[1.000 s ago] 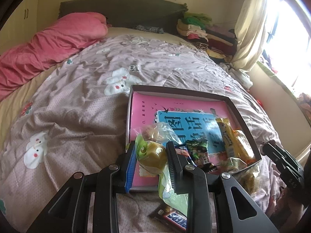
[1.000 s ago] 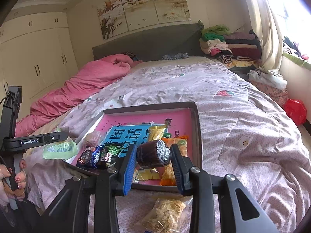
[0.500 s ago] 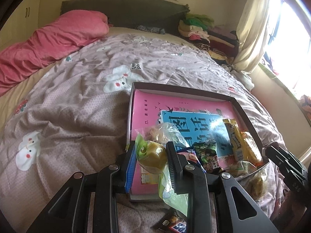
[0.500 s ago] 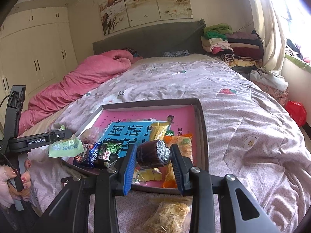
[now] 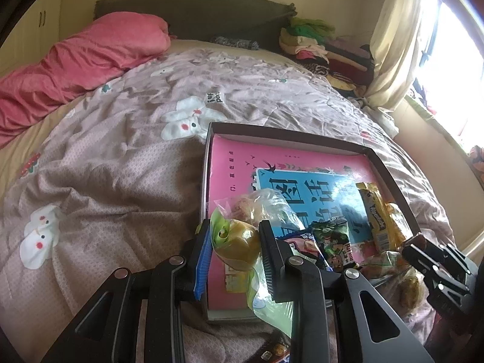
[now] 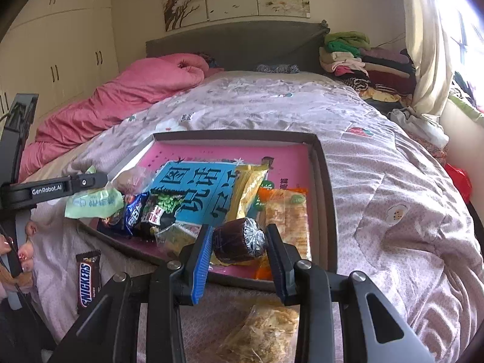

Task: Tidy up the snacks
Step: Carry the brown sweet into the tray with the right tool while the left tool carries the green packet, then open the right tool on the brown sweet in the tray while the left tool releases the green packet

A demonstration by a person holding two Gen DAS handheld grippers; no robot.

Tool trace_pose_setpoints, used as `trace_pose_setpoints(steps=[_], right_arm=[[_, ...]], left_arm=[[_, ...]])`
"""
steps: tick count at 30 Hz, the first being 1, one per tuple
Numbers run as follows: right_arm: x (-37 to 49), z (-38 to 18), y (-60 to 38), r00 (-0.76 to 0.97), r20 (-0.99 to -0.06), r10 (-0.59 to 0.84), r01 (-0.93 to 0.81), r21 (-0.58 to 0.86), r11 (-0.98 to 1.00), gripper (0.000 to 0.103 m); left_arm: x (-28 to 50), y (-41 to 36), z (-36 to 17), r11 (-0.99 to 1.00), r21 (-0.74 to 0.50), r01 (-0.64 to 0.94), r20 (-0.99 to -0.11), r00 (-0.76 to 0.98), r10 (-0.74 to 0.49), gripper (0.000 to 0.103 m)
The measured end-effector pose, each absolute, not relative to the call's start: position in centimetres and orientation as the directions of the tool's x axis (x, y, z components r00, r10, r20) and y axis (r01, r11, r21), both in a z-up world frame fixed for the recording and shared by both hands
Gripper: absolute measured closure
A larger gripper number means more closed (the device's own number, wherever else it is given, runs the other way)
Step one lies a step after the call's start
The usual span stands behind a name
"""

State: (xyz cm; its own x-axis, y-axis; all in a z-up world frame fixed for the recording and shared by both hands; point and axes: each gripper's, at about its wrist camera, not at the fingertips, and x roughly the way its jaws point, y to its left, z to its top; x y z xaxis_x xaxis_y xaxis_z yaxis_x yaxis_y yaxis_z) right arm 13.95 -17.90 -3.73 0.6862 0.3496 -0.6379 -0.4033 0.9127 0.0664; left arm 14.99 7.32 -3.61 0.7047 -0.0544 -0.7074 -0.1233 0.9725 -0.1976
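A shallow dark box [image 5: 290, 134] [image 6: 328, 199] with a pink and blue lining lies on the bed and holds several snack packets. My left gripper [image 5: 234, 242] is shut on a green-wrapped pastry packet [image 5: 239, 242] above the box's near left corner; it shows in the right wrist view [image 6: 93, 202] too. My right gripper [image 6: 239, 242] is shut on a brown foil-ended roll snack [image 6: 239, 240] above the box's near edge. In the box lie a yellow packet [image 6: 249, 187], an orange packet [image 6: 287, 220] and dark packets [image 6: 151, 211].
A Snickers bar [image 6: 88, 276] lies on the quilt left of the box. A clear bag of pale flakes [image 6: 266, 329] lies on the quilt in front of the box. A pink duvet [image 6: 121, 103] fills the left side of the bed. Folded clothes [image 6: 363, 63] are stacked by the headboard.
Both grippers have moved forward toward the box with their snacks still held. The box looks larger and closer in both views.
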Motion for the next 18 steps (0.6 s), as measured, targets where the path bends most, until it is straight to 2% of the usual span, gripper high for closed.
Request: trace_pose_setpoints(steps=[18], right_arm=[[13.8,-4.8,-17.3,0.651,-0.662,0.372,-0.426,0.087,0.900,0.066]], left_arm=[[15.1,7.4,-3.9,0.970,-0.209,-0.122,-0.711,0.700,-0.065,0.070]])
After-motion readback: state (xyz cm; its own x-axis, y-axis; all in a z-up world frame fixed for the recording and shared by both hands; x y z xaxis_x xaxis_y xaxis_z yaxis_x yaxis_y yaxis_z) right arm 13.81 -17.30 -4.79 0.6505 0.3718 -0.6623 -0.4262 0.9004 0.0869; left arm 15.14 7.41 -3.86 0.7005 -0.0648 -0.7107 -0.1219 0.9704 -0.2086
